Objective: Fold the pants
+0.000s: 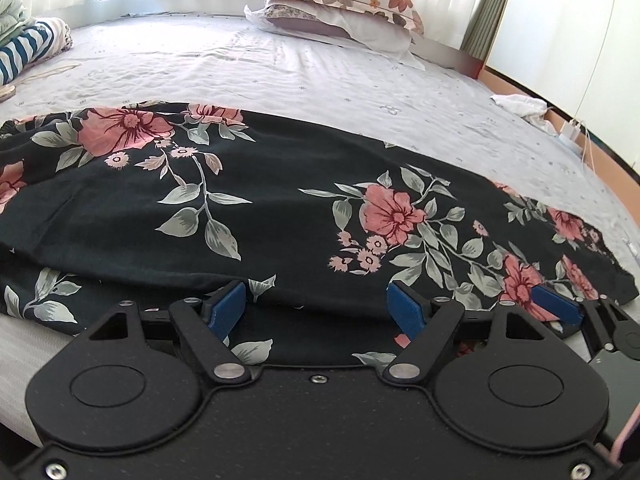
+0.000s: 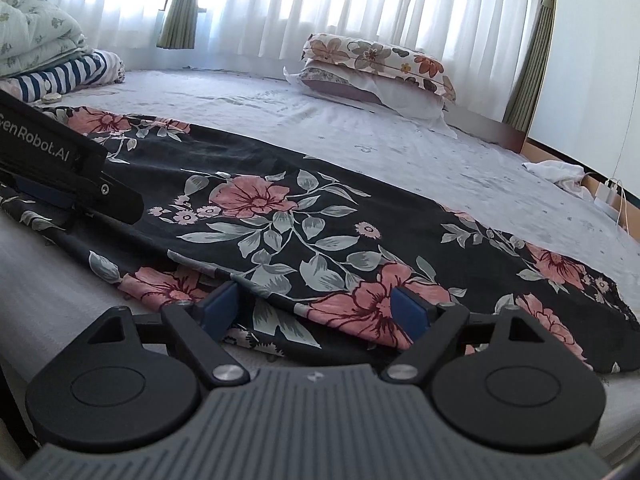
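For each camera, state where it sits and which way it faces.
Left wrist: rides the left gripper at the near bed edge, looking across the floral pants toward the pillows; shows its own open jaws, plus the right gripper at right.
Right wrist: rides the right gripper, same direction over the pants' near edge; own open jaws, left gripper at left.
Shared: pants, pillows, striped bedding, curtains.

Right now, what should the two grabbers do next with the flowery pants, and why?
Probably close both on the near edge. The left gripper and right gripper stand open with the flowery pants hem lying between their pads, not pinched. The pants lie long across the bed, so gripping comes before folding.
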Demonstrator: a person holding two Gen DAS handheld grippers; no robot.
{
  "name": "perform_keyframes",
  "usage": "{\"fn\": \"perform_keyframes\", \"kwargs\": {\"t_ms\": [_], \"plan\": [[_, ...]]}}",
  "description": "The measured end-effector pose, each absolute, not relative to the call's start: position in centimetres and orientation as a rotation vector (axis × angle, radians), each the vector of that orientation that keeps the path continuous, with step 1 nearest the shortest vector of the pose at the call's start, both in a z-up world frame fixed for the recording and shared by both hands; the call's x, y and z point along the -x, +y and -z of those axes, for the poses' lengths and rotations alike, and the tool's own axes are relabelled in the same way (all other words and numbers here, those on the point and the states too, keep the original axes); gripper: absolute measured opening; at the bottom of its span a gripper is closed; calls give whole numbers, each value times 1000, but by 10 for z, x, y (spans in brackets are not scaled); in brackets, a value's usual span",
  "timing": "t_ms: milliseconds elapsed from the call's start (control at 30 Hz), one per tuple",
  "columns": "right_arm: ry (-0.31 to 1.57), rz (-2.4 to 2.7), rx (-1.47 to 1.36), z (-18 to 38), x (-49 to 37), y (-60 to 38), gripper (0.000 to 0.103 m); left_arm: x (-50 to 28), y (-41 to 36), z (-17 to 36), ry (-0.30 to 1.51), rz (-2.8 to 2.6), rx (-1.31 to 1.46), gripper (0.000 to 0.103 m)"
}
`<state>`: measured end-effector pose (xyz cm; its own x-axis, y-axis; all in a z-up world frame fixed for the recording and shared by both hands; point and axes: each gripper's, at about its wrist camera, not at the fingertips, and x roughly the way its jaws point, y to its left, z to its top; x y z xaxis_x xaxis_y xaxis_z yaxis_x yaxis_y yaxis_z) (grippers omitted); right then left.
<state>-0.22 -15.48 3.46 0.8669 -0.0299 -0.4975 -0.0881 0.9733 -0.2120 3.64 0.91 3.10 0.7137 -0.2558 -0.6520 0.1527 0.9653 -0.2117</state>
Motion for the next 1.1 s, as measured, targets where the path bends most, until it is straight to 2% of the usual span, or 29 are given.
{"fn": "perform_keyframes", "kwargs": {"t_ms": [267, 367, 433, 567, 633, 667, 1033, 1067, 1100], "plan": [[464, -46, 304, -31, 3, -143, 90, -33, 14, -38, 744, 302, 210, 77], [448, -50, 289, -31, 2, -145, 75, -29, 15, -38, 753, 362, 238, 77], [448, -73, 296, -30, 3, -143, 61, -28, 21, -36, 760, 420, 325, 78], [435, -117, 326, -27, 6, -137, 41, -35, 35, -29, 820, 463, 484, 78], [425, -119, 310, -26, 7, -136, 15, -36, 35, -26, 830, 443, 484, 78], [416, -109, 288, -27, 7, -137, 11, -36, 35, -24, 833, 436, 479, 78], [365, -100, 233, -32, 19, -141, 7, -57, 41, -9, 768, 341, 682, 78], [370, -101, 232, -31, 20, -141, 7, -57, 42, -9, 751, 317, 688, 73], [374, -99, 228, -30, 20, -142, 7, -57, 41, -9, 734, 280, 680, 53]]}}
